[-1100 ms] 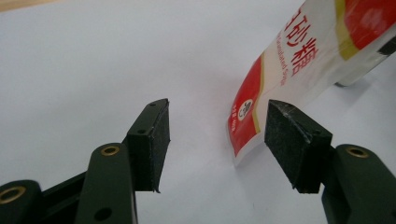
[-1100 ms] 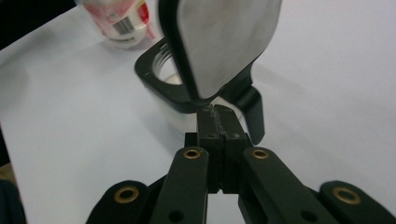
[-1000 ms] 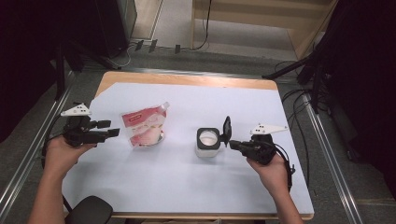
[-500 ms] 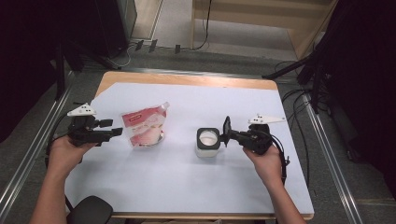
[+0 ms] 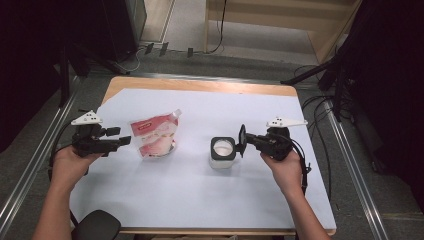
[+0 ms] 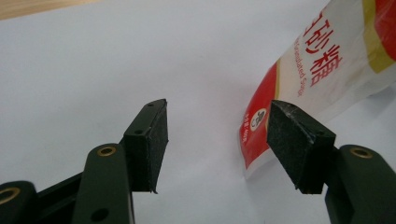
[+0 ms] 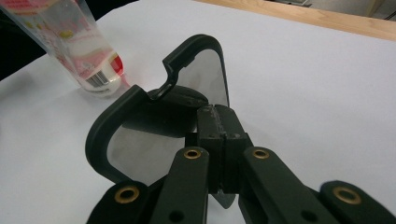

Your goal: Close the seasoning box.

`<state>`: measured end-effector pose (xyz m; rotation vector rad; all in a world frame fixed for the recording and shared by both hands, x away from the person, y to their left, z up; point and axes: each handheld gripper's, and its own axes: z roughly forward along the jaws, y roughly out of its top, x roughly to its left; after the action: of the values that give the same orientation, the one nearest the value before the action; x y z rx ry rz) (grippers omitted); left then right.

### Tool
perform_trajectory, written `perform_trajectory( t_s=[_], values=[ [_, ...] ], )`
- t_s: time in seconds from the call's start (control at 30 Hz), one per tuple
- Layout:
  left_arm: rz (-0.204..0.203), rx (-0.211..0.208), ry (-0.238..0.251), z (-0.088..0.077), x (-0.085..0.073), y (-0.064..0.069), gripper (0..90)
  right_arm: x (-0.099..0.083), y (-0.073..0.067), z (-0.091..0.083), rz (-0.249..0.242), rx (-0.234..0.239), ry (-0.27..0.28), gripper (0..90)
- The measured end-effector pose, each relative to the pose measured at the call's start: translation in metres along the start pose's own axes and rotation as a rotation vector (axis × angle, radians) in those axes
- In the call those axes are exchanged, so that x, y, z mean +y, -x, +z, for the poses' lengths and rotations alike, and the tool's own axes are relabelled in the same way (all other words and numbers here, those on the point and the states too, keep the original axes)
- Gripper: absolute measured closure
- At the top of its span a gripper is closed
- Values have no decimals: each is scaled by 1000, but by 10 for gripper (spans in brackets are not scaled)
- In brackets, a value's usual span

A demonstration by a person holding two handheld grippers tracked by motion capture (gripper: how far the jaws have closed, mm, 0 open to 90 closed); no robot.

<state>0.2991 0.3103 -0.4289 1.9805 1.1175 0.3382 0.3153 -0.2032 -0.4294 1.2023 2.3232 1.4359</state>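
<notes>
A red and white sugar pouch point(image 5: 154, 138) stands on the white sheet at centre left. My left gripper point(image 5: 120, 136) hovers just left of it, open with nothing between the pads point(image 6: 152, 140); the pouch point(image 6: 299, 79) shows beyond the right pad. A square jar point(image 5: 222, 151) with a black rim and white contents stands uncovered at the centre. My right gripper point(image 5: 248, 140) is just right of it, shut on the edge of a black-framed clear lid point(image 5: 242, 141), held upright. In the right gripper view the lid point(image 7: 159, 112) is pinched between the jaws point(image 7: 217, 123), with the pouch point(image 7: 79, 51) beyond.
The white sheet point(image 5: 200, 195) covers most of a wooden table, whose far edge point(image 5: 200, 86) stays bare. Metal rails point(image 5: 350, 165) run along both sides. A black rounded object point(image 5: 95, 227) sits at the near left corner. Cables lie on the floor at the right.
My right hand has lifted slightly with the lid, staying beside the jar. The left gripper, pouch and jar have kept their places.
</notes>
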Motion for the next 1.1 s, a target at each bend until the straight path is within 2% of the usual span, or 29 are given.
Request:
perform_trajectory(
  t_s=[0.07, 0.13, 0.2, 0.37, 0.53, 1.1],
  values=[
    [-10, -11, -4, 1, 0, 1, 396, 1, -1, -1, 2, 1, 1, 900],
    [-3, -9, -10, 2, 0, 1, 395, 1, -3, -1, 5, 7, 9, 900],
    [-6, -10, -9, 2, -1, 1, 394, 2, -4, -2, 9, 27, 23, 900],
    [-29, -9, -6, 1, -2, 0, 394, 5, -12, -2, -14, 43, 37, 900],
    [-27, -9, -14, 2, -2, 1, 391, 6, -19, 0, -42, 40, 32, 900],
    [-34, -20, -25, 4, -2, 1, 385, 2, -33, 18, -74, 64, -23, 900]
  ],
)
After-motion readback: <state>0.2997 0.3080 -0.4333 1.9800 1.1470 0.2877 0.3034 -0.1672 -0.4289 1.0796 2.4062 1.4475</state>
